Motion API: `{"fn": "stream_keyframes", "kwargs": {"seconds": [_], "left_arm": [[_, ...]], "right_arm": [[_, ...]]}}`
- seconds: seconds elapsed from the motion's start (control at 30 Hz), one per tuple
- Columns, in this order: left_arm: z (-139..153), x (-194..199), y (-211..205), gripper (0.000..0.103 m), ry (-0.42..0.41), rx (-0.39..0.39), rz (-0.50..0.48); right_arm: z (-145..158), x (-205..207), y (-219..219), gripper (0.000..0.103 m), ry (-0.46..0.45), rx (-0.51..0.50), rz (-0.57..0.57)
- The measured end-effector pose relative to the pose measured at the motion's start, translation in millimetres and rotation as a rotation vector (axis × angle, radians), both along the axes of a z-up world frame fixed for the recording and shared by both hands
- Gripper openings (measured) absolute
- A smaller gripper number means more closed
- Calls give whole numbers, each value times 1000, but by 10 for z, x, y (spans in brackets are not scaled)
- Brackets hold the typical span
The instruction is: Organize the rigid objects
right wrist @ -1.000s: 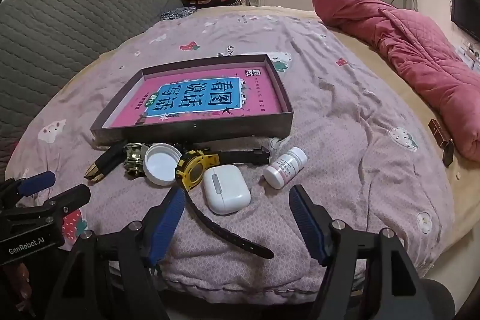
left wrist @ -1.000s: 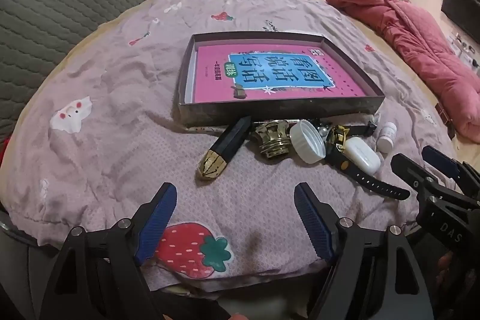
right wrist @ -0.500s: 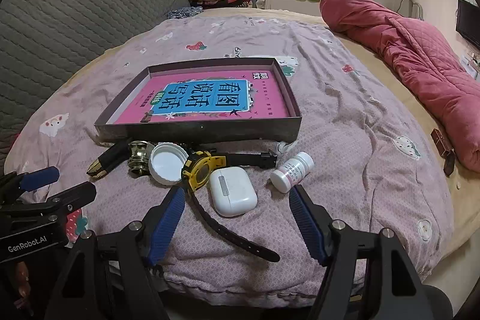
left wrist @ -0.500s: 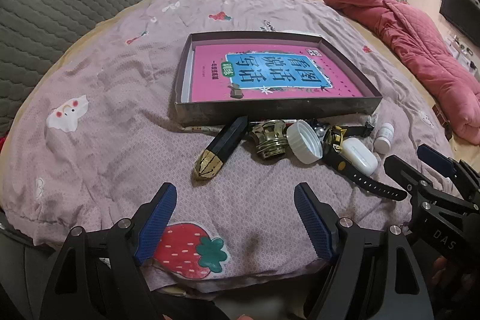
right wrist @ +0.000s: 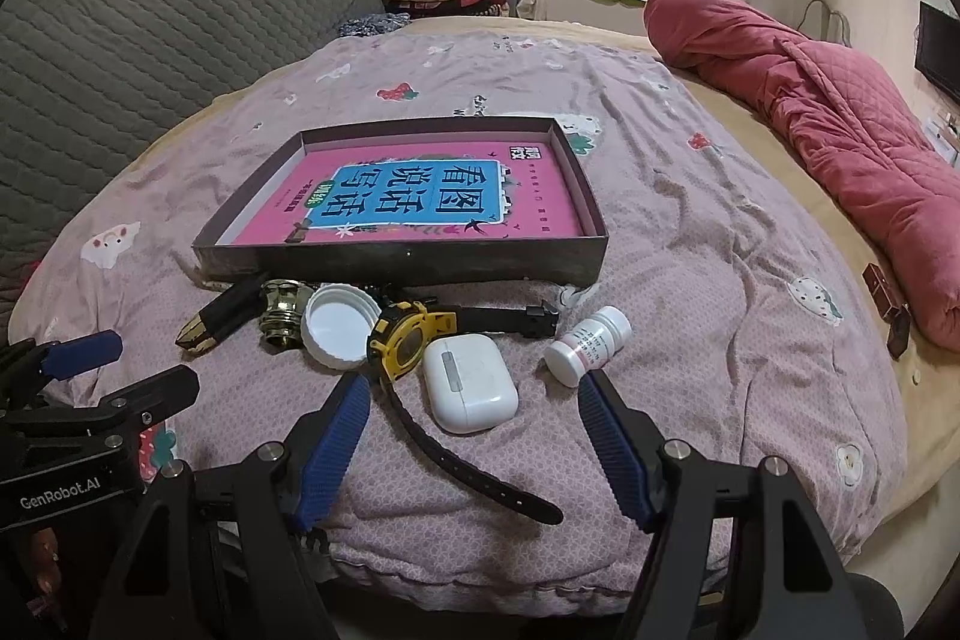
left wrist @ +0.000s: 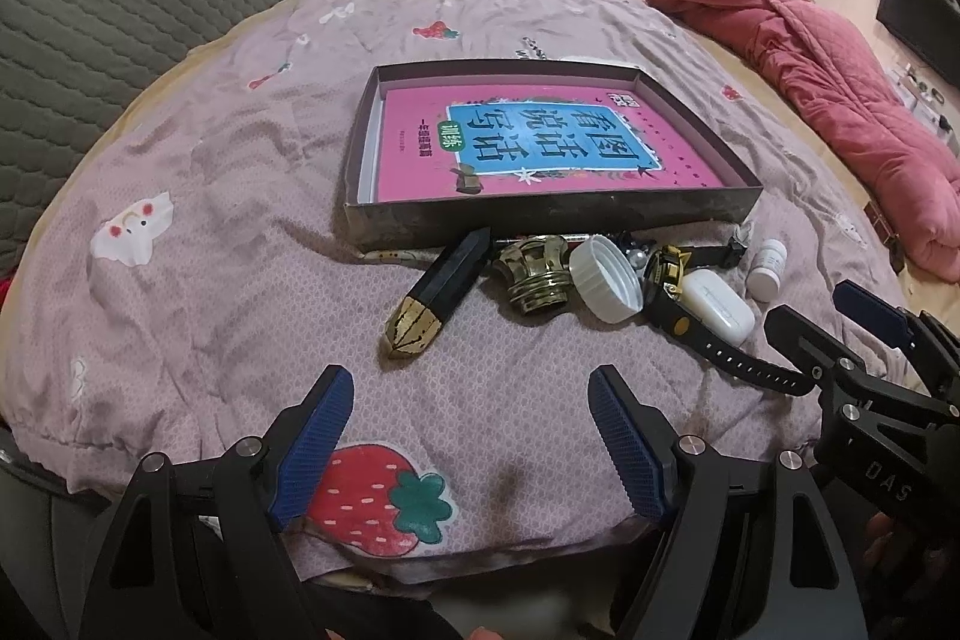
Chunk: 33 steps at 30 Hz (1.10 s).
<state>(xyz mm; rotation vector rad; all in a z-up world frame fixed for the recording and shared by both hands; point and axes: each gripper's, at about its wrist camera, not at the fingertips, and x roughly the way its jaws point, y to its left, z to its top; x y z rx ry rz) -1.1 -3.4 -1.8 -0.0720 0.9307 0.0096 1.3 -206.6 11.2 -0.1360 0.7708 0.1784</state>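
I'm easing my right gripper [right wrist: 474,451] closer toward the earbud case [right wrist: 469,381], both grippers' fingers spread wide, nothing grabbed yet.

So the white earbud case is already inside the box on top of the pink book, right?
Not quite. The white earbud case is not in the box; it lies on the bedspread in front of it, beside the yellow watch. The right wrist view shows this. The pink book is indeed in the box.
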Motion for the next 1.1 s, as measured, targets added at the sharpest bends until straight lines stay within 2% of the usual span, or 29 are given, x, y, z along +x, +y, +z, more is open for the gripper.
{"fn": "stream_keyframes", "kwargs": {"seconds": [1.1], "left_arm": [[0, -3, -32, 81, 0, 1, -8]], "right_arm": [[6, -8, 7, 71, -6, -5, -1]]}}
